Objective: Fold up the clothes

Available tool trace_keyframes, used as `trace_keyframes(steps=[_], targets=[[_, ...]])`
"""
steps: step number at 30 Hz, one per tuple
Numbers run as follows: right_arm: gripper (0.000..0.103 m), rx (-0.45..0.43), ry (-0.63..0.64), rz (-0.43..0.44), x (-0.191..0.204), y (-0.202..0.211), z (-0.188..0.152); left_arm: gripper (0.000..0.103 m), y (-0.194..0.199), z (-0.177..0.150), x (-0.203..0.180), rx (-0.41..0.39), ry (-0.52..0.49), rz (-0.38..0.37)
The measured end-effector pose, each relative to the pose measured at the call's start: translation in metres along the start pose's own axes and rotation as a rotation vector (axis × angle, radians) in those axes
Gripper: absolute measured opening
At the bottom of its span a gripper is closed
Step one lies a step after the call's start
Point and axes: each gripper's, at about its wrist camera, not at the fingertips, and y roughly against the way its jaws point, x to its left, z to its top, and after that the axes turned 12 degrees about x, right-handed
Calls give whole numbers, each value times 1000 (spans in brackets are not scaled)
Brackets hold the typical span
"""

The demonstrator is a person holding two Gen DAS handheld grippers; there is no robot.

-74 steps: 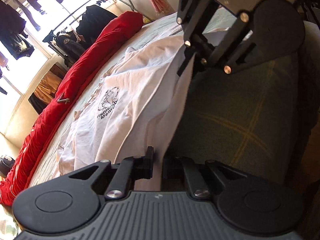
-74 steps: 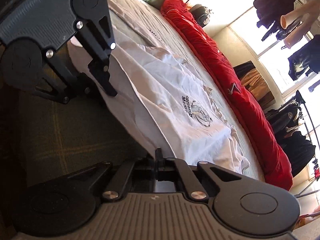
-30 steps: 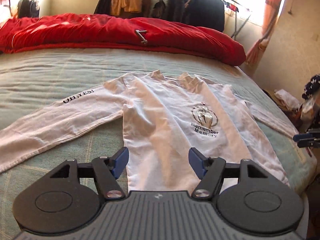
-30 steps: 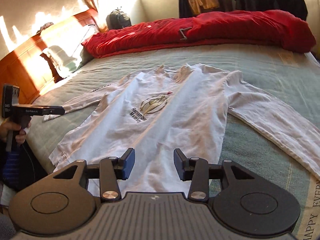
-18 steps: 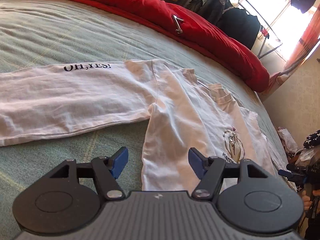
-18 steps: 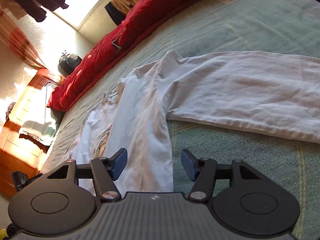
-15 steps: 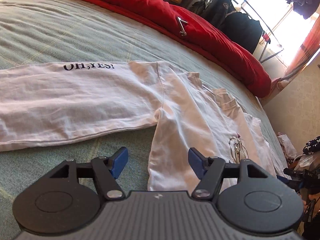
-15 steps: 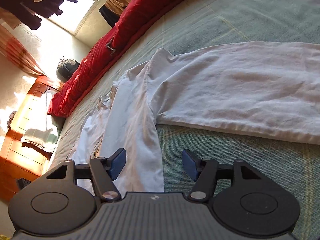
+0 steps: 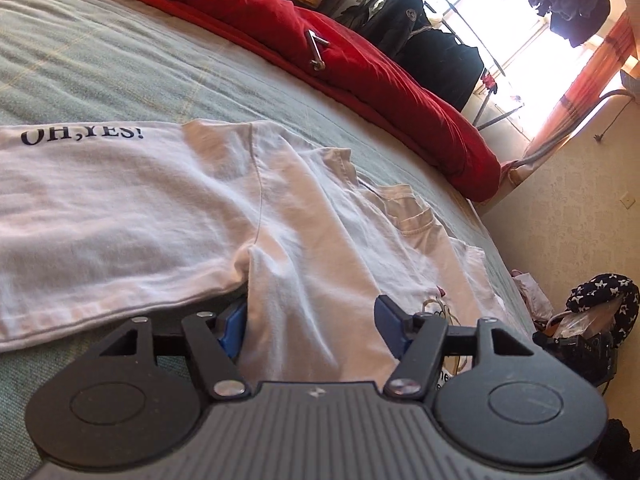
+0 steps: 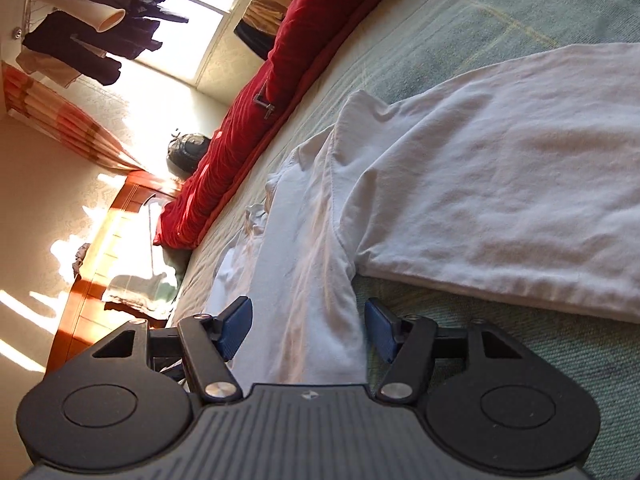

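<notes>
A white long-sleeved shirt [image 9: 320,240] lies face up on the green bed cover [image 9: 100,60]. Its sleeve printed "OH,YES!" [image 9: 100,200] stretches to the left. My left gripper [image 9: 310,320] sits low at that armpit with its jaws closing. The shirt's side edge lies between them, the left pad touching the fabric and the right pad standing apart above it. In the right wrist view the other sleeve [image 10: 500,200] runs off to the right. My right gripper [image 10: 307,324] is open astride the shirt's side [image 10: 312,280] just below that armpit.
A rolled red duvet [image 9: 360,52] lines the far edge of the bed. Dark jackets hang on a rack [image 9: 432,40] by the window. A wooden headboard [image 10: 100,280] stands at the left in the right wrist view. Bags and a star-patterned cloth [image 9: 600,296] lie on the floor.
Both grippers let go of the shirt after spreading it flat, then dropped and came in close at its two armpits. The left jaws have narrowed since half a second ago.
</notes>
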Motion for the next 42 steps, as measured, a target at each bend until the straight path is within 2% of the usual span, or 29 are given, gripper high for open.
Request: trace_keyframes(steps=[2,3,4,5,7,9,12,14,16,18,19,21,22,23,26,28,30,32,34,36,37,38,40,41,42], targets=[[59,13,24,-29,5,-3,-2,27,2,-3,-2,2,-25,41],[44,20,35,-47,6,-6,-2,23,3,-3,-1,4,-25,53],[22,27,44,-65,8,-8,-3,19,4,-4,0,3,-23,64],[14,29,37,-89,8,-12,-3,12,6,-4,0,1,-20,85],[8,12,50,-145,14,-14,-4,6,10,-4,-1,-11,-19,143],[7,-18,84,-208,25,-12,-7,2,16,-5,-4,-30,-31,204],[5,-65,144,-338,42,-2,-8,2,25,-4,-7,-51,-47,266],[1,-85,144,-399,41,9,-8,2,27,-3,-5,-57,-47,295],[2,-72,91,-383,28,14,-8,2,25,-2,-1,-37,-38,270],[9,-60,37,-360,15,19,-8,3,24,-3,4,-35,-11,234],[18,-60,8,-298,8,23,-11,7,25,-4,6,-35,-1,205],[29,-71,-11,-234,3,27,-17,19,28,-7,10,-41,19,149],[34,-67,-27,-203,0,26,-19,31,29,-9,11,-41,28,135],[35,-64,-43,-173,-3,26,-21,39,29,-10,13,-33,32,113],[37,-83,-105,-95,-14,20,-18,45,26,-10,20,-28,68,36],[45,-112,-150,-28,-18,12,-11,49,20,-7,23,-31,109,-17],[51,-154,-173,-7,-18,3,-4,51,12,-2,27,-48,158,-72],[54,-196,-195,14,-17,-5,3,56,4,2,28,-62,189,-102],[55,-239,-217,32,-17,-13,10,56,-4,7,28,-81,209,-120],[54,-318,-220,1,-15,-16,13,51,-9,10,24,-108,213,-98],[54,-358,-194,-38,-12,-16,15,38,-10,11,22,-122,211,-66],[49,-394,-170,-78,-9,-16,16,16,-10,12,20,-126,205,-23],[17,-393,-163,-169,-9,-18,22,3,-8,13,17,-141,188,56],[9,-390,-158,-191,-10,-17,24,3,-5,12,17,-158,178,87],[7,-402,-133,-228,-6,-14,26,2,-1,13,18,-175,172,101]])
